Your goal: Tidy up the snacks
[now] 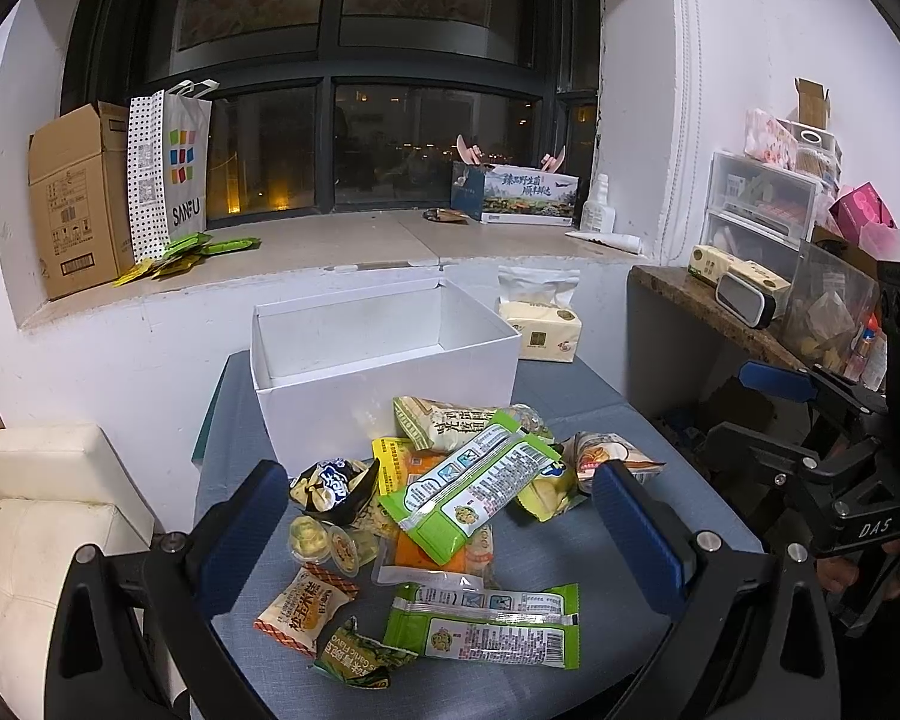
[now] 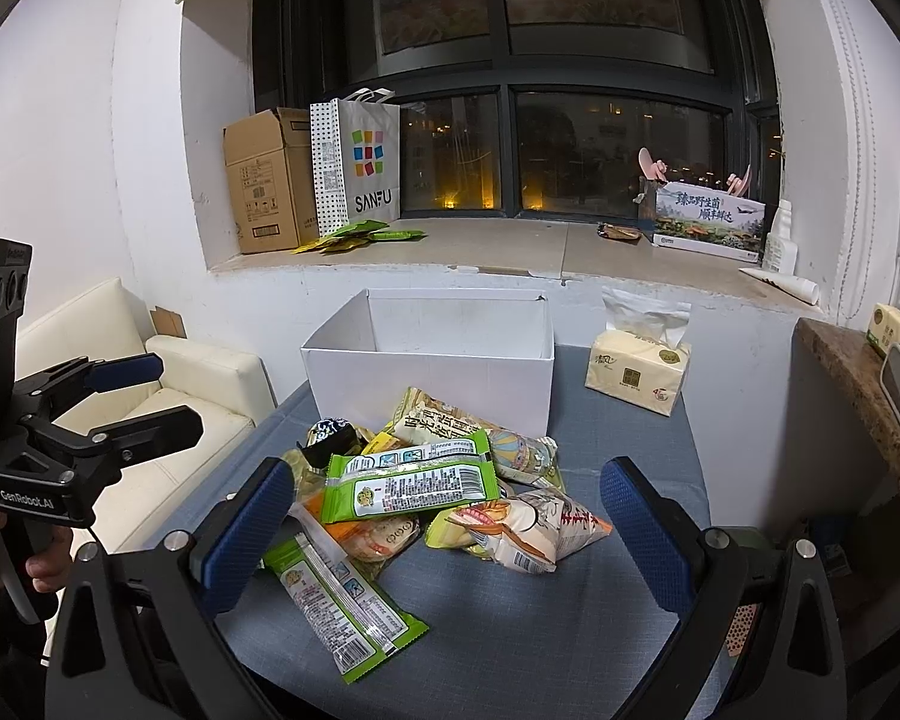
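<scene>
A pile of snack packets [image 1: 450, 480] lies on the blue-grey table [image 1: 678, 456], in front of an open, empty white box [image 1: 384, 354]. A green packet [image 1: 468, 486] lies on top of the pile and another green packet [image 1: 480, 624] lies nearest. My left gripper [image 1: 444, 528] is open and empty, its blue pads either side of the pile. In the right wrist view the pile [image 2: 444, 480], the box [image 2: 432, 354] and a loose green packet [image 2: 342, 606] show. My right gripper [image 2: 444, 534] is open and empty above the table [image 2: 570, 618].
A tissue pack [image 1: 540, 330] stands right of the box, also in the right wrist view [image 2: 639, 369]. A white sofa [image 2: 168, 402] is left of the table. A wooden shelf [image 1: 714, 306] with clutter is on the right. A windowsill [image 1: 330, 258] holds boxes and a bag.
</scene>
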Action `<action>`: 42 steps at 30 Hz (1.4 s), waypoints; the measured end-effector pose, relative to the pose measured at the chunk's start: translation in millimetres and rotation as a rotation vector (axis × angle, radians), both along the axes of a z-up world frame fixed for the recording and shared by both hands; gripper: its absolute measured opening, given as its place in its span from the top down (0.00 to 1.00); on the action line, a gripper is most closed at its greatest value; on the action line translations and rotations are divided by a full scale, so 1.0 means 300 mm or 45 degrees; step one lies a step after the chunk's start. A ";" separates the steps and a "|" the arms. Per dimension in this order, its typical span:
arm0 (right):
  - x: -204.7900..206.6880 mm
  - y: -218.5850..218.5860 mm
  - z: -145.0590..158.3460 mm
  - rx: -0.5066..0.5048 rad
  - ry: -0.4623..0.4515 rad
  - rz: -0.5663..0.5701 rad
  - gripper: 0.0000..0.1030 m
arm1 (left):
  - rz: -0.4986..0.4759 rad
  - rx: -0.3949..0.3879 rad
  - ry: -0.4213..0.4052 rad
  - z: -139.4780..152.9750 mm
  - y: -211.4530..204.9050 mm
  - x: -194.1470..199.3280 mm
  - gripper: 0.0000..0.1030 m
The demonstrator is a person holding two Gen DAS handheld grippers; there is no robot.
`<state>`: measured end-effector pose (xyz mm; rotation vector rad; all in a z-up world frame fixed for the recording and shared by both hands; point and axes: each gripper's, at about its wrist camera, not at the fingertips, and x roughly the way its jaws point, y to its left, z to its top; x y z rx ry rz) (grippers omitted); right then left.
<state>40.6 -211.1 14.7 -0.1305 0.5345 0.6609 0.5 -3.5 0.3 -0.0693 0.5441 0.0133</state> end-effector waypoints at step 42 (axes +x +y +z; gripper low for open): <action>-0.008 -0.005 -0.002 -0.004 0.009 0.000 0.00 | -0.009 0.007 -0.008 0.015 -0.004 -0.006 0.00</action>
